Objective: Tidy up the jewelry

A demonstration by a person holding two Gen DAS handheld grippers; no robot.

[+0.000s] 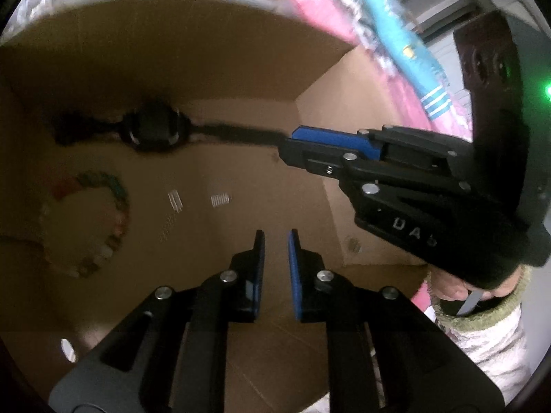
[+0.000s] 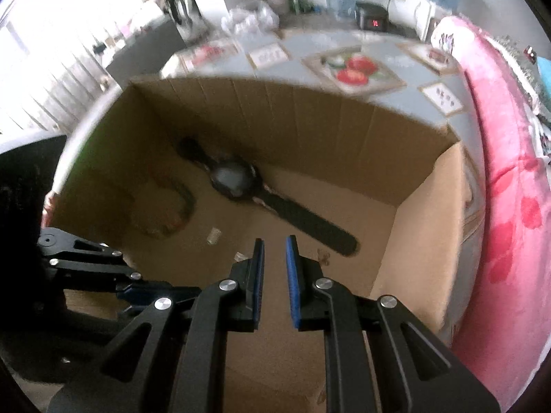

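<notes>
Not much text to be found here, honestly. On the black body of the right gripper [image 1: 289,144], pale raised letters "DA" can be made out in the left wrist view, followed by a third character that's cut off and can't be read. On the dark clock [image 2: 373,20] at the back, red digits are lit, but they're too blurred to be read.

Bare box floor [image 2: 275,351] lies under both grippers; ahead lie the watch [image 2: 237,180] and bracelet [image 2: 175,213]
</notes>
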